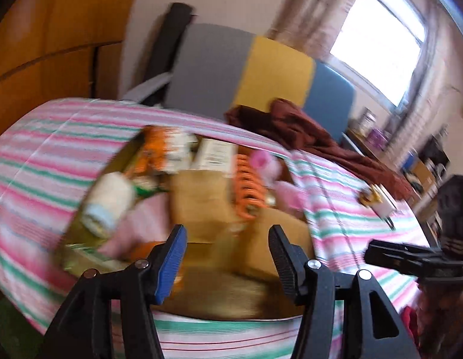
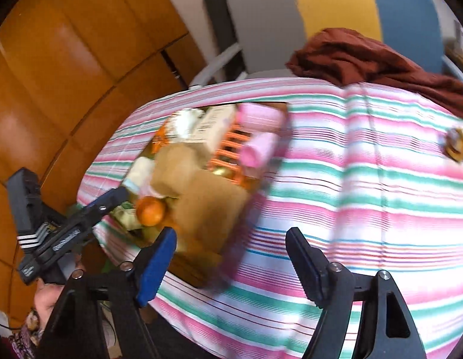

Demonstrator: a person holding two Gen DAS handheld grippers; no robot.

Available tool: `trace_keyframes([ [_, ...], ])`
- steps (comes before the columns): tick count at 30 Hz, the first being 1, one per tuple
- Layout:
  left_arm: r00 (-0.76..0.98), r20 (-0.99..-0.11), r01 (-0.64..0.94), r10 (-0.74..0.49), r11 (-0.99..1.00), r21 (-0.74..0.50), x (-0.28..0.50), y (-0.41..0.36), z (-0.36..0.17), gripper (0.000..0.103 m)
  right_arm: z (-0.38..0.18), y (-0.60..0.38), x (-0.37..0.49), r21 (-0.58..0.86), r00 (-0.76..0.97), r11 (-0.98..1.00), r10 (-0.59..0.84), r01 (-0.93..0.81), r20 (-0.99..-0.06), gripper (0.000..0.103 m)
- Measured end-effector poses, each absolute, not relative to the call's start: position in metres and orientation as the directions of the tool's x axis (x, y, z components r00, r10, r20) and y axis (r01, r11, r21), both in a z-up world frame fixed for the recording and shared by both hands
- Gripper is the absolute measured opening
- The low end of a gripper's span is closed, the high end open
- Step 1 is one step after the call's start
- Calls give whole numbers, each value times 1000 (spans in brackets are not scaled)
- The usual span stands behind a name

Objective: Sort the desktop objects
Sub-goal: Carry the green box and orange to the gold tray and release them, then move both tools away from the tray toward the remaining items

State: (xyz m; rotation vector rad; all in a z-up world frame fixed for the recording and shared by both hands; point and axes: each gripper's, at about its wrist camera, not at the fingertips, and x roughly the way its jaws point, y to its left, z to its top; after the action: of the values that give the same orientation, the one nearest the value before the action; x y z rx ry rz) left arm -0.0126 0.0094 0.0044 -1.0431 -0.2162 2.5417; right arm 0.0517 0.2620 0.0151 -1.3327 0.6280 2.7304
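No legible text from either wrist camera.
I am seeing printed lines on the cream carton (image 1: 213, 152) in the cardboard box (image 1: 201, 209), but motion blur is smearing them beyond reading.

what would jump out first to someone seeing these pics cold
The striped pink, green and white cloth covering the table grabs the eye first. On it sits a cardboard box crammed with blurred odds and ends, including an orange comb-like piece and a round orange fruit near its front edge. Behind the table, a dark red cloth is draped by a grey, yellow and blue chair back.
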Motion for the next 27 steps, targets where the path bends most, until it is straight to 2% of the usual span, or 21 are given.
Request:
trace_keyframes([
  [15, -477, -676, -600, 562, -770, -218, 9, 169, 4, 58, -11, 388, 124, 222, -548, -879, 51, -421, -835, 80],
  [22, -393, -718, -664, 574, -718, -210, 9, 226, -23, 58, -21, 471, 151, 120, -463, -844, 164, -523, -871, 80],
  [27, -366, -751, -675, 550, -712, -192, -2, 255, -43, 58, -29, 534, 156, 116, -426, -781, 204, -613, -881, 80],
])
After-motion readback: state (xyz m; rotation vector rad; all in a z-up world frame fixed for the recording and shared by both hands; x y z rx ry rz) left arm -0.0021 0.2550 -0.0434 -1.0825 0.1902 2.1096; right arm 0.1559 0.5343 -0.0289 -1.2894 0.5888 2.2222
